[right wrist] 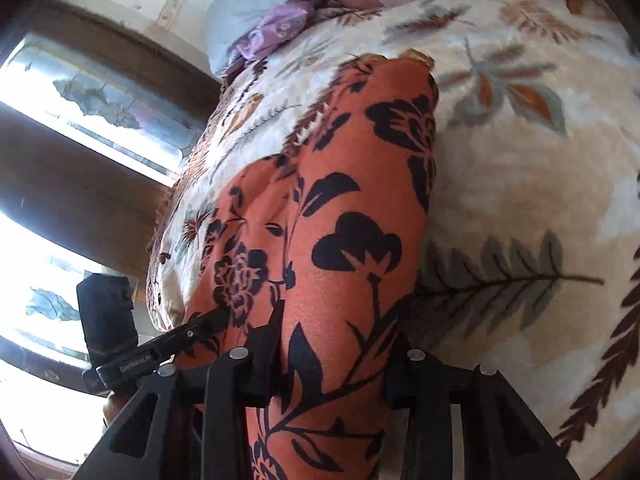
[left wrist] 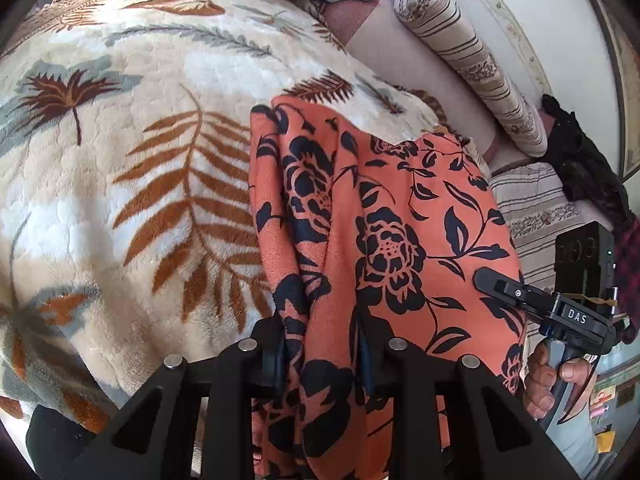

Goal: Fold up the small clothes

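Item: one orange garment [left wrist: 384,216], soft matte knit printed with black flowers and leaves, gathered into long folds. We note its long axis running away from both cameras, lying on a plush cream blanket [left wrist: 120,168] patterned with rust and grey fern leaves. Our left gripper [left wrist: 322,356] clamps a bunched fold; our right gripper [right wrist: 332,364] is likewise closed onto the cloth. Striped bolsters [left wrist: 472,60] lie beyond; bright windows [right wrist: 48,152] to one side.
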Demonstrator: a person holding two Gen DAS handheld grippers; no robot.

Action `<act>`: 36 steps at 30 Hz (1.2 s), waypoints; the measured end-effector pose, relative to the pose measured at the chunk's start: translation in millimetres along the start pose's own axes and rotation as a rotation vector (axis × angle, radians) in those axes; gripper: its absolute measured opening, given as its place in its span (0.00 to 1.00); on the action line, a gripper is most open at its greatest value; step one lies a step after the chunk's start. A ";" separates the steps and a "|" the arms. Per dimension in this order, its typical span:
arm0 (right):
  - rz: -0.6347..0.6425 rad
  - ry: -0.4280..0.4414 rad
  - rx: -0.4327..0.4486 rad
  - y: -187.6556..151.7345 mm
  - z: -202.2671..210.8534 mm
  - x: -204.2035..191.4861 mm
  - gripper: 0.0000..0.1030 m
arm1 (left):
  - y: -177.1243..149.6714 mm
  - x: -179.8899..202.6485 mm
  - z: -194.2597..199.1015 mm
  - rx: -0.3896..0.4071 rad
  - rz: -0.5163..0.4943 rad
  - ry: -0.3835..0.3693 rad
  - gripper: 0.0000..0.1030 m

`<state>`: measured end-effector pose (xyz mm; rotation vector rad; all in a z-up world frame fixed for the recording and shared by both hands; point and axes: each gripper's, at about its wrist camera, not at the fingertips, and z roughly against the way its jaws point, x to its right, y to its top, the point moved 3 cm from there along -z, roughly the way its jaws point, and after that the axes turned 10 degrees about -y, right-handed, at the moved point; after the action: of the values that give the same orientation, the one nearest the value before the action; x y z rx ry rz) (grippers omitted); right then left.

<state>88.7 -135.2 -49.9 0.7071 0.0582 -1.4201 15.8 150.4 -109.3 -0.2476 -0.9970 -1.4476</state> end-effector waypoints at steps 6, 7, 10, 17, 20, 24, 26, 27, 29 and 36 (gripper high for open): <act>0.165 -0.054 0.240 72.3 90.1 -25.5 0.34 | 45.0 82.2 11.5 0.174 -0.153 -0.094 0.26; 0.145 -0.055 0.270 83.6 101.4 -15.7 0.34 | 57.7 93.7 6.5 0.184 -0.170 -0.108 0.27; -0.018 -0.034 0.297 102.6 110.7 44.0 0.34 | 89.3 117.3 -27.9 0.156 -0.206 -0.134 0.28; -0.482 -0.212 0.027 49.4 9.9 219.0 0.65 | 68.6 64.7 -160.6 -0.183 -0.116 0.092 0.59; -0.432 -0.219 0.107 44.0 32.1 207.6 0.66 | 68.7 72.4 -126.4 -0.134 -0.097 0.088 0.58; -0.302 -0.108 0.239 60.3 74.1 154.7 0.66 | 58.3 93.7 -81.3 -0.048 -0.152 0.052 0.57; -0.236 -0.032 0.240 65.0 71.3 128.5 0.70 | 44.2 94.1 -86.0 -0.080 -0.195 0.068 0.59; -0.222 0.003 0.223 60.1 61.5 126.2 0.75 | 41.9 86.2 -101.6 -0.125 -0.204 0.105 0.59; -0.250 -0.005 0.113 50.6 24.7 131.7 0.76 | 35.1 67.4 -133.7 -0.193 -0.167 0.166 0.60; -0.227 -0.072 0.141 73.7 30.9 123.5 0.75 | 38.5 77.7 -122.5 -0.140 -0.227 0.192 0.61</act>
<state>167.3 -259.6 -49.4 0.7838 -0.0188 -1.6787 86.9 18.2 -113.1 -0.0964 -0.7874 -1.7167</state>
